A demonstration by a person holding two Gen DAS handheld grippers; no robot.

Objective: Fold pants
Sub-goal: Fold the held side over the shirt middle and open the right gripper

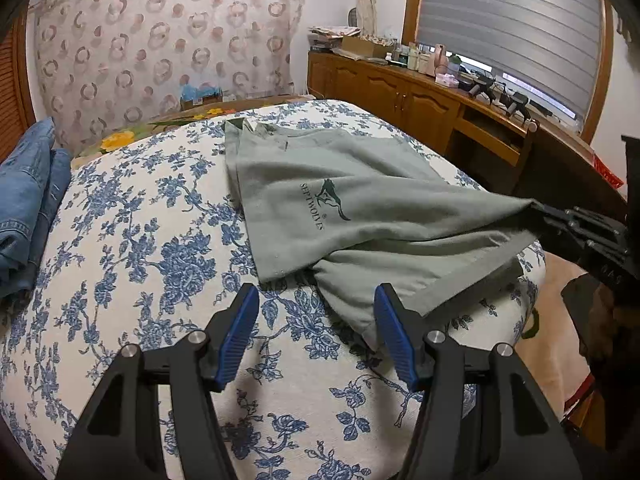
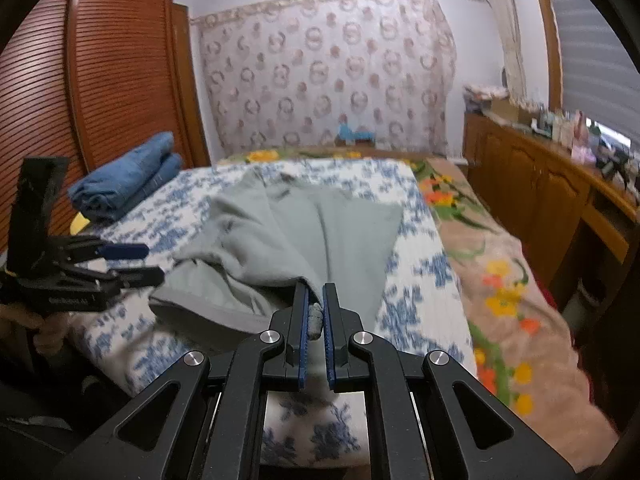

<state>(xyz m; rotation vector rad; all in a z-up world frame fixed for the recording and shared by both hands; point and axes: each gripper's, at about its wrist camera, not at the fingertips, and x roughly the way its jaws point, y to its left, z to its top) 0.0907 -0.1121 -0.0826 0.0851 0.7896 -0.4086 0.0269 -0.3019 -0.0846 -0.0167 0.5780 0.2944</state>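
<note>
Grey-green pants [image 1: 360, 200] with a dark logo lie spread on the blue-flowered bed cover [image 1: 120, 280]. My right gripper [image 2: 316, 300] is shut on a bunched edge of the pants [image 2: 280, 236] and lifts that corner off the bed; it also shows at the right of the left wrist view, my right gripper [image 1: 540, 212] pinching the cloth. My left gripper [image 1: 316, 300] hangs open just above the cover, with the near hem of the pants beside its right finger and nothing between the pads. From the right wrist view my left gripper [image 2: 150, 262] shows at the left, open.
Folded blue jeans [image 1: 28, 208] lie at the left edge of the bed [image 2: 124, 176]. A wooden cabinet [image 1: 400, 92] with clutter on top runs along the right under a window. A louvred wardrobe [image 2: 100, 80] stands to the left. A flowered blanket [image 2: 500, 280] covers the bed's right side.
</note>
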